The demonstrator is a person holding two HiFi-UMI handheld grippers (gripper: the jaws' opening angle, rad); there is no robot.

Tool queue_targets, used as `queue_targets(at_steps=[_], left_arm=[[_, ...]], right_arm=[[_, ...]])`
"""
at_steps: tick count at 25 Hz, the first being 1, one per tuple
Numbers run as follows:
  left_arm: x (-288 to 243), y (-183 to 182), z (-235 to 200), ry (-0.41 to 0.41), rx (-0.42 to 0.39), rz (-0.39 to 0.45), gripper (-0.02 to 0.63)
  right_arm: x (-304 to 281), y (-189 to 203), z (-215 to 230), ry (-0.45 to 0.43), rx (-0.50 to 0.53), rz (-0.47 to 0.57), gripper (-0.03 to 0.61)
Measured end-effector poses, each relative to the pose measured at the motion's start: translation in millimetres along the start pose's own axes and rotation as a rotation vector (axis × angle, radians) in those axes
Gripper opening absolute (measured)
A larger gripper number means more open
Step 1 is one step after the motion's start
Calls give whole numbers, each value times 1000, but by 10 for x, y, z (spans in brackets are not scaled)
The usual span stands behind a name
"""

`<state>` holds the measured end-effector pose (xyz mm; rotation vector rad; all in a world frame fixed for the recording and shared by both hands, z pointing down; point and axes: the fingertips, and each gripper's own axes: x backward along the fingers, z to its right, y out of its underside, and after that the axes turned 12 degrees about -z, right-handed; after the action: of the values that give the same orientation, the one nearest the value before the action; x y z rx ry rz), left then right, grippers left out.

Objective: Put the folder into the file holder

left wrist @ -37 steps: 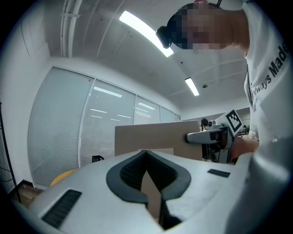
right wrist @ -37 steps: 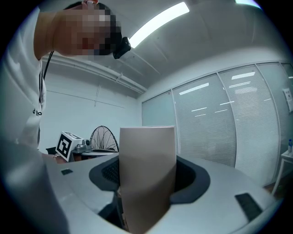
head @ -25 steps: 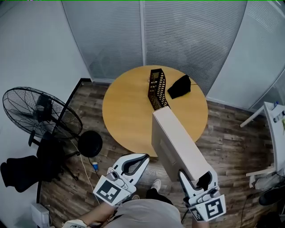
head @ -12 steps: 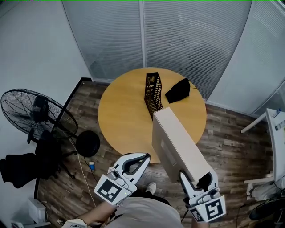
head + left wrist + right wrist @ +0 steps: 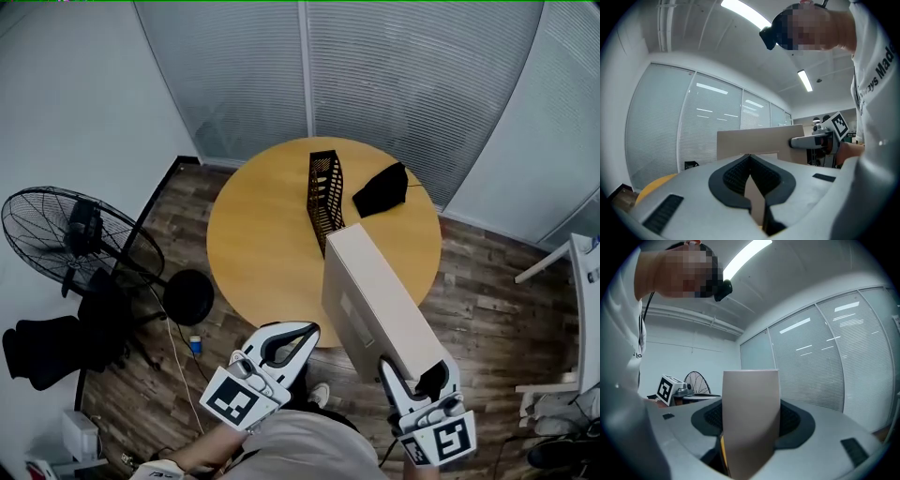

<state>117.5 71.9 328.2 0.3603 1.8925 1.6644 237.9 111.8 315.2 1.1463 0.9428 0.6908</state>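
My left gripper (image 5: 750, 157) is pressing its jaws together on nothing. My right gripper (image 5: 750, 427) is pinching the tall beige cardboard folder (image 5: 375, 300) in the air. Only the head view is showing the black mesh file holder (image 5: 325, 187) standing on the round yellow tabletop (image 5: 262, 244).

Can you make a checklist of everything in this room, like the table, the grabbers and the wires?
Surface: round wooden table.
Job's things: black mesh file holder stands on the table; beige folder is held in the air, not yet in it.
Clutter: black cloth beside the file holder.
Grippers: right gripper shut on the folder; left gripper shut, holding nothing.
Cables: thin cable on the floor near the fan.
Surroundings: glass walls with blinds.
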Motion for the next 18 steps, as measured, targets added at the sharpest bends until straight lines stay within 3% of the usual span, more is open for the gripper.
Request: queue_targets(at_steps=[9, 18], left_arm=[[-158, -58, -426, -6, 8, 14, 23], [-318, -209, -1135, -3, 2, 37, 23]], right_arm=[[-426, -157, 123, 5, 17, 6, 296], [-1096, -479, 184, 12, 38, 23, 296]])
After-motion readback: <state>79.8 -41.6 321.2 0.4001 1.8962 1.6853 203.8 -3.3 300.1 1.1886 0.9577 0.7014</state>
